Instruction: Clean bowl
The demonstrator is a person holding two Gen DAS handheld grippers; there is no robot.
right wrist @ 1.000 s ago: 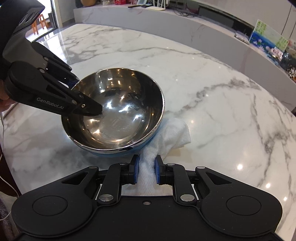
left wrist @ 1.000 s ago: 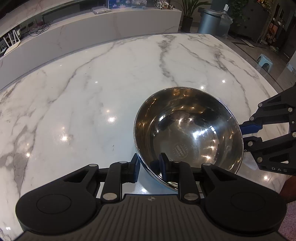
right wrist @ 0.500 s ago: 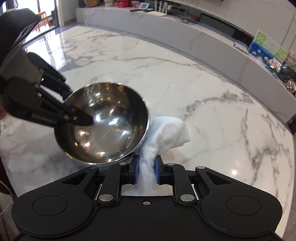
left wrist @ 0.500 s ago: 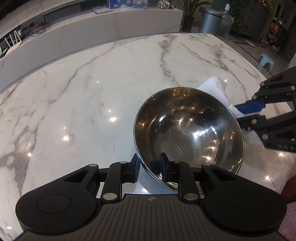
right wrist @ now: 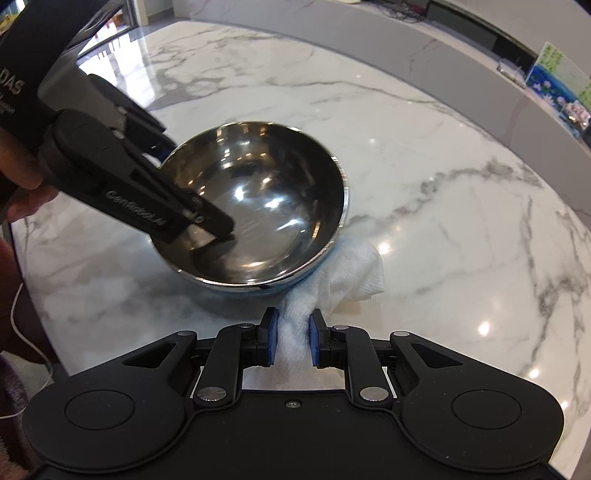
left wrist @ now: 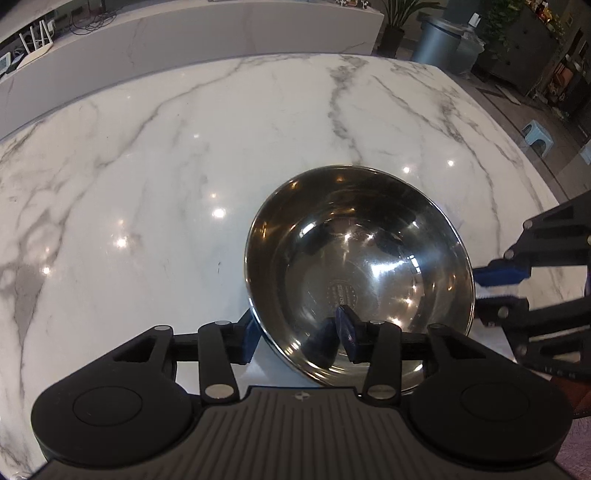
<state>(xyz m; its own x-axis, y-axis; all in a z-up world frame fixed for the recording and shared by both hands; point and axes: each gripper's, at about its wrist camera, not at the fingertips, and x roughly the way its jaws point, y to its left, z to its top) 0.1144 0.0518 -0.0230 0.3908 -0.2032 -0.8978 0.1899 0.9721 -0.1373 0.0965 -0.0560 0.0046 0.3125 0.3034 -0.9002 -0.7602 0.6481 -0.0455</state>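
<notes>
Left gripper (left wrist: 297, 341) jaws clamp polished steel bowl (left wrist: 360, 273) rim; right gripper (right wrist: 291, 341) jaws pinch crumpled white cloth (right wrist: 343, 278).

— What lies beyond the white marble worktop (left wrist: 184, 155)?
— A long pale counter (left wrist: 221, 33) with a white router (left wrist: 35, 40) and cables at its left end. To the right stand a potted plant (left wrist: 402, 18), a grey round bin (left wrist: 439, 40) and a small blue stool (left wrist: 537, 134) on the floor.
— And from the right wrist view?
— A flower-printed card (right wrist: 554, 75) leans on the grey ledge.
</notes>
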